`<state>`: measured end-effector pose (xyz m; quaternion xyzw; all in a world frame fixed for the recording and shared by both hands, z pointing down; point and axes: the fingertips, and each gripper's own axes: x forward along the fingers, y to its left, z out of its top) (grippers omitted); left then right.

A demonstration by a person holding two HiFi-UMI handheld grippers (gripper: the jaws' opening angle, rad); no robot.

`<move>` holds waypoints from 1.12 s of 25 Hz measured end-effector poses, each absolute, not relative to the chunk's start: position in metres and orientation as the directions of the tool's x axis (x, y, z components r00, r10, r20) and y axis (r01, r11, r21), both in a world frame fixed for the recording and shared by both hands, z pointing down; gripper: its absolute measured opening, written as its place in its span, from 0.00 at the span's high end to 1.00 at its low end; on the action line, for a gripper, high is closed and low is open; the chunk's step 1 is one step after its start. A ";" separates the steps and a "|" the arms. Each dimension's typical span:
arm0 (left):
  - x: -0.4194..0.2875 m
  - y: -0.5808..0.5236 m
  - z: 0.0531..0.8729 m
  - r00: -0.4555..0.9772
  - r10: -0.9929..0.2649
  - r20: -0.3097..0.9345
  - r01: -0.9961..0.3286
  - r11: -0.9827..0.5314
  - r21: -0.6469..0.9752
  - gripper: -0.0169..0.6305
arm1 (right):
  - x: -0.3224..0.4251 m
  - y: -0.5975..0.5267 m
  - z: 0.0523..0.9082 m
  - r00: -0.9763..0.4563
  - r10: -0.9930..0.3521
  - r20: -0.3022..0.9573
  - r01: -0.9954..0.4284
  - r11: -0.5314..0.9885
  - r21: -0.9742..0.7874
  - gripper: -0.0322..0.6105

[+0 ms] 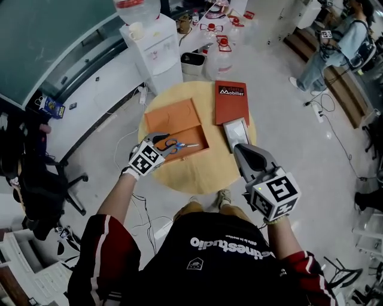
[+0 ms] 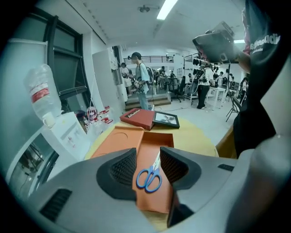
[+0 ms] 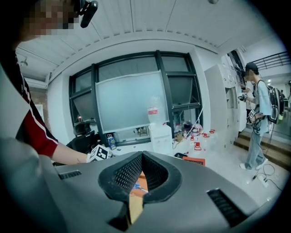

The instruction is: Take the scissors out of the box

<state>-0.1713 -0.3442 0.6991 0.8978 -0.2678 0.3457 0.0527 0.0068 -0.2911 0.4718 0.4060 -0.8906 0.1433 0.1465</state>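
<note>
On the round pale-yellow wooden table [image 1: 197, 173] lies a flat orange cardboard box [image 1: 179, 118] holding blue-handled steel scissors [image 1: 173, 145]. At the table's far edge sits a dark red book with white lettering [image 1: 231, 101]. The grey left gripper [image 1: 160, 138] and grey right gripper [image 1: 242, 147] bear black-and-white square-patterned cubes.

A round wooden table [image 1: 200, 176] stands on a pale grey floor [image 1: 281, 113]. A white water dispenser [image 1: 154, 51] stands just beyond it, near a large dark-framed window [image 3: 129, 104]. A black office chair [image 1: 33, 176] sits at the left. 1 strip light [image 2: 166, 8] glows on the white ceiling [image 2: 122, 18], and wooden steps [image 1: 342, 95] rise at the far right.
</note>
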 end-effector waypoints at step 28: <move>-0.180 -0.343 0.858 0.212 -0.257 0.943 -0.331 -0.927 -0.178 0.70 | 0.016 -0.297 0.498 -0.640 -0.634 0.434 -0.752 0.632 -0.186 0.91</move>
